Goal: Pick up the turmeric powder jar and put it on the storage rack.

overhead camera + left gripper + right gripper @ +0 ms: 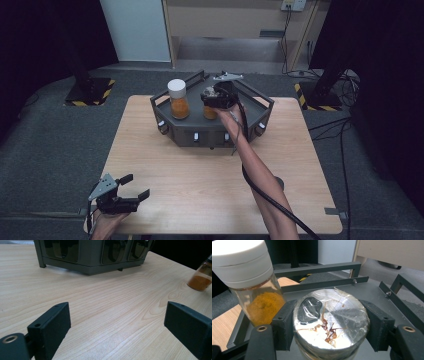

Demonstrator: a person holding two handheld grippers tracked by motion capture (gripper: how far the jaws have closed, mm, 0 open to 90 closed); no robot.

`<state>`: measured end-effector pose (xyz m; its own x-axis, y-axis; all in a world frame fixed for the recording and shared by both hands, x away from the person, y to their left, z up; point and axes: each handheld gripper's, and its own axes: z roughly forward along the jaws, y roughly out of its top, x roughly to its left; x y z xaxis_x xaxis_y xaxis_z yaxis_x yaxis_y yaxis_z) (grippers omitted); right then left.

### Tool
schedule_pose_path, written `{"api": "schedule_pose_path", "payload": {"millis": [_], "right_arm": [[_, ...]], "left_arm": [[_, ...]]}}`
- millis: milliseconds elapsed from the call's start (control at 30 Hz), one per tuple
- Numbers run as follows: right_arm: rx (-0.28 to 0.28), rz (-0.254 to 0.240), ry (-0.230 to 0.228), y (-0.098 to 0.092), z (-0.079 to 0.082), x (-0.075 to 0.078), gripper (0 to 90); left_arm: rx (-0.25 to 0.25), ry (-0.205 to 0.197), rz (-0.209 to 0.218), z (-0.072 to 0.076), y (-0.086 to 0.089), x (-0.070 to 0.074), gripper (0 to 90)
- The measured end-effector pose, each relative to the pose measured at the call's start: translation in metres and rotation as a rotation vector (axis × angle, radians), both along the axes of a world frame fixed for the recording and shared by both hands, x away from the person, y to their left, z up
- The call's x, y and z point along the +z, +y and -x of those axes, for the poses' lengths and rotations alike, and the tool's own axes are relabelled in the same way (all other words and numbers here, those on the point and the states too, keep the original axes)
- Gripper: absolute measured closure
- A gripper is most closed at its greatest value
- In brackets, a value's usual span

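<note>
Two tools | R tool (329,327) pinching foil-topped jar (331,320), upright, long axis vertical | L tool (117,327) spread, nothing between.

Two spice jars of orange powder stand on one dark rack (260,107), a white-capped jar (178,99) and a foil-topped jar (331,320), on one desk (200,185), with two tongs, left tongs (135,187) and right tongs (331,327).

High view looks down; both gripper views share the rack (215,131) close up.
</note>
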<state>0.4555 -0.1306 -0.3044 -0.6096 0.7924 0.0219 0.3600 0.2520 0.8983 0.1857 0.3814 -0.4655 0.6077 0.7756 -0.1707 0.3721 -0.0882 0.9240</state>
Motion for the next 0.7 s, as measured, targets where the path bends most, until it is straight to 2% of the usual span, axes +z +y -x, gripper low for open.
{"api": "schedule_pose_path", "payload": {"millis": [100, 233, 500, 567, 700], "right_arm": [[-0.002, -0.004, 0.000, 0.0004, 0.0000, -0.0020, 34.4], [0.004, 0.015, -0.014, 0.0037, 0.0011, -0.0025, 34.3], [0.001, 0.010, -0.013, 0.0039, 0.0013, -0.0032, 33.6], [-0.001, -0.002, -0.011, 0.0026, 0.0011, -0.0035, 29.3], [-0.006, 0.006, -0.028, 0.0024, 0.0043, 0.0016, 19.0]], "left_arm": [[0.000, 0.000, 0.000, 0.0000, 0.0000, 0.0000, 5.8], [-0.001, 0.001, 0.000, -0.0002, -0.0001, -0.0001, 5.9], [-0.002, 0.001, -0.004, -0.0002, -0.0005, 0.0003, 5.9], [-0.002, 0.000, -0.004, -0.0002, -0.0006, 0.0003, 5.9], [-0.002, 0.000, -0.004, -0.0002, -0.0005, 0.0003, 5.9]]}}
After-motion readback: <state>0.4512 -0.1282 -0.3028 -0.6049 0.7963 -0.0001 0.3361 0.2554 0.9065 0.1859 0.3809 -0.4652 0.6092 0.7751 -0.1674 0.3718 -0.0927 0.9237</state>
